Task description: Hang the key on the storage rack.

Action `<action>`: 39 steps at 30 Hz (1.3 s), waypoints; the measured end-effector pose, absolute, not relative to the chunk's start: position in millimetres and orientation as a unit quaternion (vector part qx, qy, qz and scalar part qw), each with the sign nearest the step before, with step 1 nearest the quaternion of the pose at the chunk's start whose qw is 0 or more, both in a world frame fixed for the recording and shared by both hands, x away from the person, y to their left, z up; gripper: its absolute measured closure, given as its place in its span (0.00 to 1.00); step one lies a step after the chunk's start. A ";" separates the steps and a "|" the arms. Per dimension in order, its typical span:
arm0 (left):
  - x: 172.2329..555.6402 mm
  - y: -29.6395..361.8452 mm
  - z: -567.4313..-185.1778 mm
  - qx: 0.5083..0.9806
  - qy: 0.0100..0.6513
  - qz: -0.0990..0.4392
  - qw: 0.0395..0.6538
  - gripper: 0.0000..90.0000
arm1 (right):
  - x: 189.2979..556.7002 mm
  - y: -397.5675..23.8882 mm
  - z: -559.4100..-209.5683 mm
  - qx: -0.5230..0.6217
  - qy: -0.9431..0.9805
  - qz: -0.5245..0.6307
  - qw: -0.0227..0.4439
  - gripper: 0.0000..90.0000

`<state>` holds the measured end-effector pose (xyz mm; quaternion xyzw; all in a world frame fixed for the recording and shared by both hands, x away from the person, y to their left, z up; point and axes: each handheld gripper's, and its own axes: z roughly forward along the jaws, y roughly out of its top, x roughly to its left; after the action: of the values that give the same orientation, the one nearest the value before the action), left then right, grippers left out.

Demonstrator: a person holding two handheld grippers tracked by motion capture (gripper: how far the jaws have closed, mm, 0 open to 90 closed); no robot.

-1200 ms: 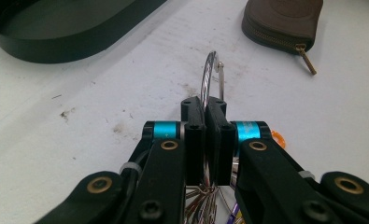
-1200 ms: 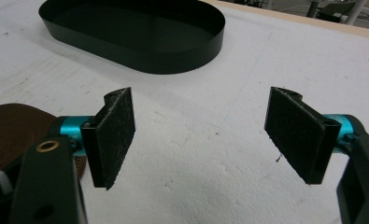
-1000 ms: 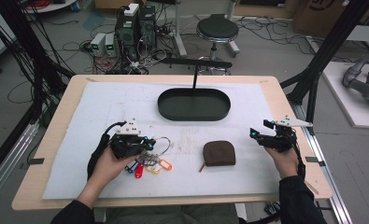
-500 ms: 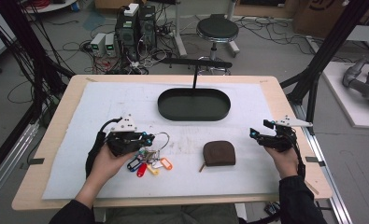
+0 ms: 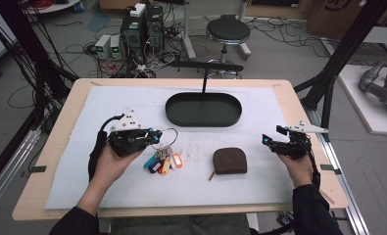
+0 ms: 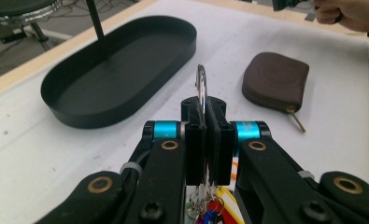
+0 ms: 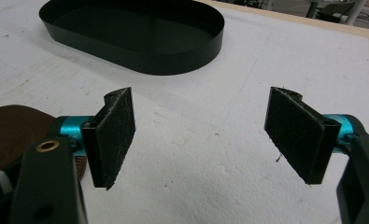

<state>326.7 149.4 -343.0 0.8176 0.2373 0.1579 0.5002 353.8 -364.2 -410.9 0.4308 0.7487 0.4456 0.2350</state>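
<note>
My left gripper (image 5: 155,134) (image 6: 205,140) is shut on the metal key ring (image 5: 167,134) (image 6: 201,88), which stands upright between its pads. A bunch of keys with coloured tags (image 5: 162,161) (image 6: 210,212) hangs from the ring, its lower tags still near the white mat. The brown zip pouch (image 5: 229,160) (image 6: 275,80) lies flat to the right of the keys. Far right, my right gripper (image 5: 269,140) (image 7: 198,135) hovers open, nothing between its pads. The pouch's edge (image 7: 14,128) peeks out left of its jaws.
A black oval tray (image 5: 203,119) (image 6: 70,109) (image 7: 173,60) with an upright post sits at the mat's far middle. The white mat (image 5: 108,191) covers a wooden table (image 5: 49,161). A stool and cabling stand on the floor beyond.
My left gripper has risen with the key ring, lifting the bunch partly off the mat. The right gripper has stayed still.
</note>
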 end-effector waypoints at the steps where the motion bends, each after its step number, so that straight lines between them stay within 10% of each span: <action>1: 326.7 149.4 -343.0 0.818 0.237 0.158 0.500 0.96 | 353.7 -364.1 -410.8 0.432 0.748 0.446 0.235 0.28; 39: 388.1 120.9 -267.1 0.778 0.254 0.244 0.521 0.96 | 354.3 -363.8 -411.1 0.430 0.748 0.449 0.234 0.28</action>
<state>388.1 120.9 -267.1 0.7775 0.2541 0.2443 0.5207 354.3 -363.8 -411.1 0.4300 0.7478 0.4485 0.2339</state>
